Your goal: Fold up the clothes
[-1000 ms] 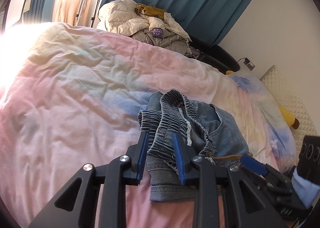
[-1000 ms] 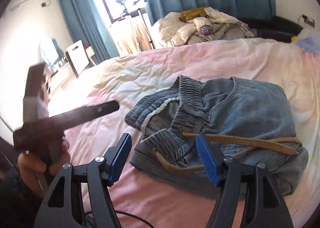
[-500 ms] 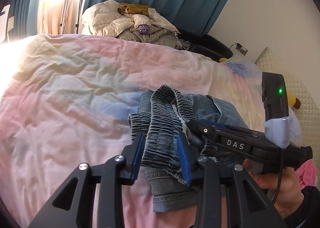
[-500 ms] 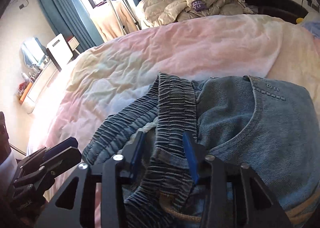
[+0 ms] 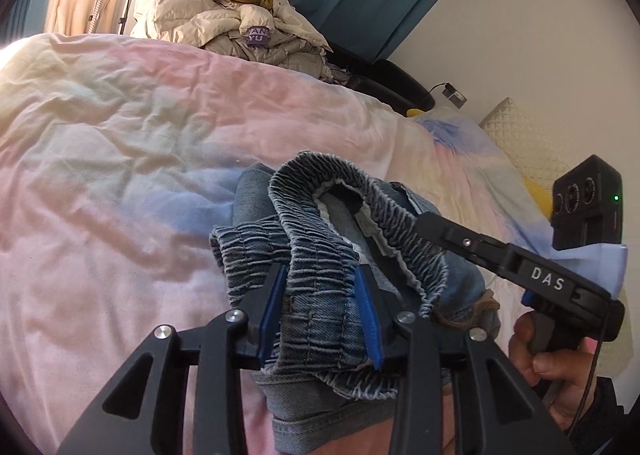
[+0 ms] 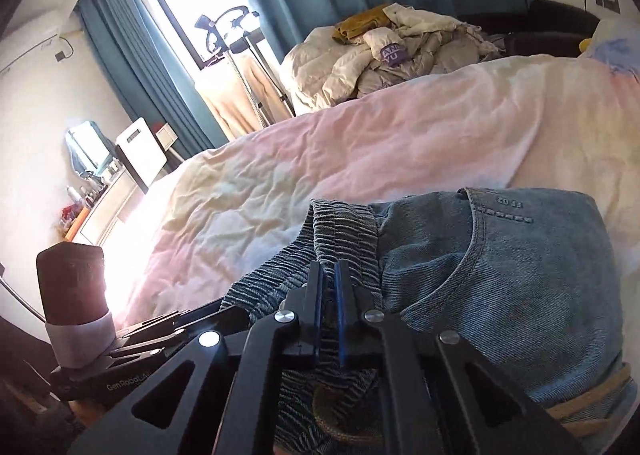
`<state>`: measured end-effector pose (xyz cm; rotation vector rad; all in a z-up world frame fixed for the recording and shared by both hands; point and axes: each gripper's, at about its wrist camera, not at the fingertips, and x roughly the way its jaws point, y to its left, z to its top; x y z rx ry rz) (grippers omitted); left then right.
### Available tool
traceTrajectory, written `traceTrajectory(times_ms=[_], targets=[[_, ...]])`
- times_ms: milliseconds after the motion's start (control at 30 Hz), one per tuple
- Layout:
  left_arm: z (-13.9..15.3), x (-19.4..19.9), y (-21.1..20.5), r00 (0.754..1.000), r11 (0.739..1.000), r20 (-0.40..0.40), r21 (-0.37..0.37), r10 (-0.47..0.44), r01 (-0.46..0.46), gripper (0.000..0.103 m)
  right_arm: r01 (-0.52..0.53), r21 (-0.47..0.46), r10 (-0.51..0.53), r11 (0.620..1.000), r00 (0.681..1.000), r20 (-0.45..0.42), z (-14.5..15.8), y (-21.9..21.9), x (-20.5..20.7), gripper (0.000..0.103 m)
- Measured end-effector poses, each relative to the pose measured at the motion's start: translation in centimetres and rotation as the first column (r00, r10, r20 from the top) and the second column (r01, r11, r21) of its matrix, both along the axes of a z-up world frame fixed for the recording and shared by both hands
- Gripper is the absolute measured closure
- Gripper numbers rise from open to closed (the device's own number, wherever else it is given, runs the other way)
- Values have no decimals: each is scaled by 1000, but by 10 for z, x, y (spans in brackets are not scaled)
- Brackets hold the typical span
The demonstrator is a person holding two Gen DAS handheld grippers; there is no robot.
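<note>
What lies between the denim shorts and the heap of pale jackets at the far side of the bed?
Only bare, wrinkled pink duvet lies between the denim shorts and the jacket heap; both wrist views show it.

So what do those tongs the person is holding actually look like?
Each is a black pistol-style handle with two black skeletal fingers that have triangular cut-outs, silver rivets and blue pads. The left tongs match the right tongs. Seen from the left, the right tool's bar reads "DAS", carries a dark camera block with a green light, and trails a thin cable. A dark sleeve shows.
</note>
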<state>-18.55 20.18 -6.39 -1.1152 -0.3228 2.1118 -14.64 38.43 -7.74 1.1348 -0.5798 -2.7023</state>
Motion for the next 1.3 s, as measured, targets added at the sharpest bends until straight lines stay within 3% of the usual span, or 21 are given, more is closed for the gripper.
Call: traceTrajectory(times_ms=[33,133,367,500,700,733,800,900,1000,1300], targets=[[-1,2,2,1000,1000,4,-1,-8,8,68,-6,-8,6,1000,1000,18,-6,0,-4,97],[-1,7,5,1000,1000,1,-5,-19,19,68,17,-35,-14,999,997,76,-20,2,-13,76],[-3,8,3,1000,1000,17,22,-8,7,68,-45,82,37,996,995,96,-11,-18,-43,66],[-2,10,4,1000,1000,-1,16,-8,8,68,-53,207,30,977,993,112,-13,-31,-64,66],[1,14,9,999,1000,-40,8,-3,3,68,-86,278,39,957,985,169,-31,-39,-88,71],[1,14,10,999,1000,-38,15,-8,8,68,-76,284,31,956,987,159,-30,-39,-87,83],[0,13,13,999,999,-31,29,-23,24,68,-62,298,23,952,991,130,-23,-38,-84,91],[0,17,23,998,997,-21,40,-65,66,68,-51,267,33,962,997,70,-3,-34,-78,94],[0,22,32,994,993,-5,62,-105,105,68,-49,172,46,984,999,23,15,-25,-73,95],[6,27,37,976,952,68,247,-205,182,68,-46,54,50,997,996,-75,50,-14,-63,95]])
